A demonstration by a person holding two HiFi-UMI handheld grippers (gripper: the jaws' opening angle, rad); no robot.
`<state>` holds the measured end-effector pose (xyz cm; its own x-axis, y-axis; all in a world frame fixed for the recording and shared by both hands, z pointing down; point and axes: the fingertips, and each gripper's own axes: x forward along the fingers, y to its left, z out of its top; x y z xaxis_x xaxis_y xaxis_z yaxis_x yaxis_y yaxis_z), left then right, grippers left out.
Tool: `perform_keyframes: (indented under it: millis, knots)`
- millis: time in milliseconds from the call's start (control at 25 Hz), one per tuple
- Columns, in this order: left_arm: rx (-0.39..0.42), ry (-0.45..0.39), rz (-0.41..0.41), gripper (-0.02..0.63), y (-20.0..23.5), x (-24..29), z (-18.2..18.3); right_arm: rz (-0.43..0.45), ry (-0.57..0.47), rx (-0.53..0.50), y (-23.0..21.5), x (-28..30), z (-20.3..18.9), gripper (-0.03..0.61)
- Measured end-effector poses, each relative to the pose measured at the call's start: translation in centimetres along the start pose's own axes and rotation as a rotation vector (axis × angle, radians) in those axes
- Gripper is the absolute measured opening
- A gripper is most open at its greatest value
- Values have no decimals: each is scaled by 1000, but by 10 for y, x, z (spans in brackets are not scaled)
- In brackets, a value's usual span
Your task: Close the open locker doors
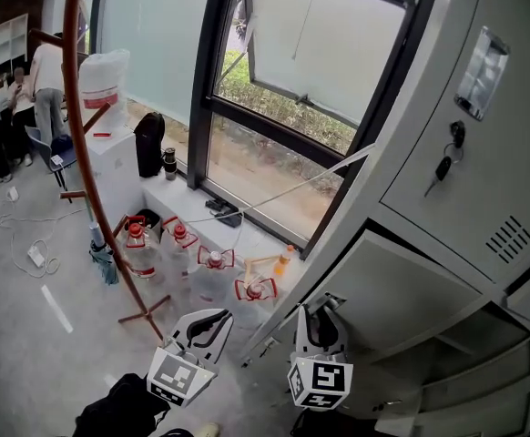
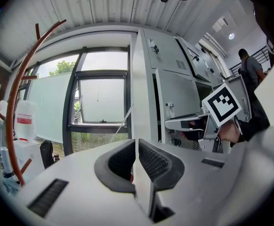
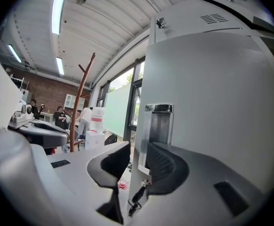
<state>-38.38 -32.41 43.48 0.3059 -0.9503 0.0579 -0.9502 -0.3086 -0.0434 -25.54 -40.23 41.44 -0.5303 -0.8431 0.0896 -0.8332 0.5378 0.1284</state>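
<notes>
Swinging smoothly matters: left gripper [image 2: 136,159] pinches the outer door's [image 2: 138,88] edge, right gripper [image 3: 138,164] pinches the lower door [image 3: 212,102] beside its keys [image 3: 136,199]; each should follow its hinge arc.

- Under the window [image 1: 292,62], on the floor: water jugs [image 1: 212,276].
- Left of those: coat stand [image 1: 81,157].
- Right of the window: upper locker door [image 1: 411,180] above lower locker door [image 1: 402,289].
- In the upper one's lock: keys [image 1: 445,164].

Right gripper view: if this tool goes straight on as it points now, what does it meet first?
Probably the latch plate on the locker door whose edge the right tool clamps; depth is unclear.
</notes>
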Motion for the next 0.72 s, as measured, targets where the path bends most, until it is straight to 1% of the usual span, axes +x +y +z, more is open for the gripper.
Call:
perform_keyframes:
  millis: [200,560,680,720]
  knots:
    - [-6,15,2,38,4,8,-7,-6,-1,-2,-6,11,1,124]
    - [-13,31,2,38,3,13,-14,-9,-10,6,-6,13,0,124]
    - [-8,11,3,38,2,12,-12,-8,-9,8,-5,12,0,124]
    - [-7,6,3,38,2,11,-11,-5,-10,10,-4,11,1,133]
